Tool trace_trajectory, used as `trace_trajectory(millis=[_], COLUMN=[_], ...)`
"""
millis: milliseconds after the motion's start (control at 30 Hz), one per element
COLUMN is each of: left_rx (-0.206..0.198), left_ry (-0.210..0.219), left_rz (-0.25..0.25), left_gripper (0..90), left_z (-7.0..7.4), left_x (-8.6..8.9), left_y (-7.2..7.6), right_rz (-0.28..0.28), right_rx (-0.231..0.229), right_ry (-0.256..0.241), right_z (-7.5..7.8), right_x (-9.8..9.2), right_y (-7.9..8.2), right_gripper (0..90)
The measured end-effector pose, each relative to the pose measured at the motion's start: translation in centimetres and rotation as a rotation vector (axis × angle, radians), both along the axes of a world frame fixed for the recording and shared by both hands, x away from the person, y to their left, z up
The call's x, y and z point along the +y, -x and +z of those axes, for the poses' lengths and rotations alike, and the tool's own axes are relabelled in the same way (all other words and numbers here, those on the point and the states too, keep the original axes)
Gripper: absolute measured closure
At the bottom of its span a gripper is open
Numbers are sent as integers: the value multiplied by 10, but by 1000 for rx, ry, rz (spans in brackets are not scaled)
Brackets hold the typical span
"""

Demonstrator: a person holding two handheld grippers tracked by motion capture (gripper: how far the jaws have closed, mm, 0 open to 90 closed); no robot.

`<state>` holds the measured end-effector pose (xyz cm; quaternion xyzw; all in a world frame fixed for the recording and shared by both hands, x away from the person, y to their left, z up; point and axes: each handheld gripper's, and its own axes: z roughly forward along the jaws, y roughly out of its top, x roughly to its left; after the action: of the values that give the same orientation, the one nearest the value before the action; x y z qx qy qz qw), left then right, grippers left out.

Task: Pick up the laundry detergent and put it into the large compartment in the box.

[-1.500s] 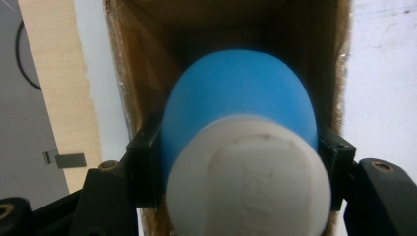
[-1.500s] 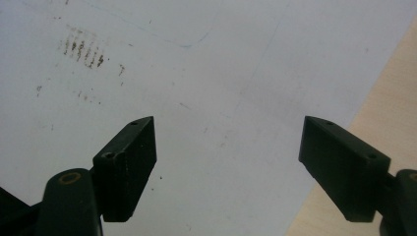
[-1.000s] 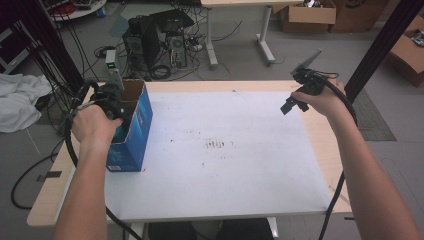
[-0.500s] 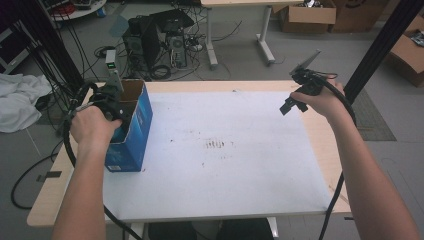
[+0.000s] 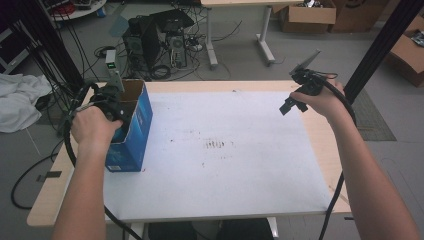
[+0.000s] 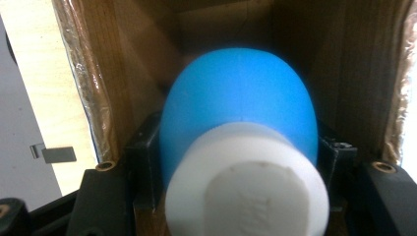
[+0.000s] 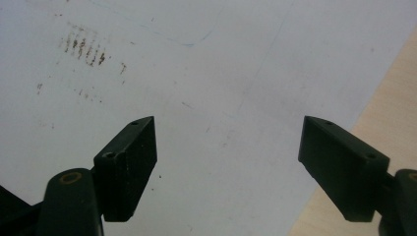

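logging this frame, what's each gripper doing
left gripper: shut on blue bottle, inside box
right gripper: open, empty

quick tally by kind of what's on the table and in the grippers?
Blue cardboard box: 1
Blue bottle with white cap, held in the left gripper inside the box: 1
White sheet covering the tabletop: 1
Grippers: 2, with the right gripper open and empty
Total: 5
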<state>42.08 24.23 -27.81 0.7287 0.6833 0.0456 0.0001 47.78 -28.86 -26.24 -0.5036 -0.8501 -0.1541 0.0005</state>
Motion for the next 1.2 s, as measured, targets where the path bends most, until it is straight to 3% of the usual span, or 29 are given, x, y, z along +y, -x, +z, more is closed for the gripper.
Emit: trace_trajectory(millis=[133,667,900,1200], left_rx=[-5,-23,-45,-52], left_ry=[2,-26,-47,-48], left_rz=[0,-14,-46,-133], left_gripper=[326,285,245,161], left_z=[4,30,49,67], left_x=[-1,-8,-16,-37], left_y=[1,7,11,18], right_rz=[-3,-1,1,-1], right_rx=[1,-6,-10,-8], right_ry=[-2,-7,-9,-8], right_z=[0,3,5,6], right_x=[-1,-1,0,1], right_y=[0,1,2,3], right_gripper=[227,226,227,226])
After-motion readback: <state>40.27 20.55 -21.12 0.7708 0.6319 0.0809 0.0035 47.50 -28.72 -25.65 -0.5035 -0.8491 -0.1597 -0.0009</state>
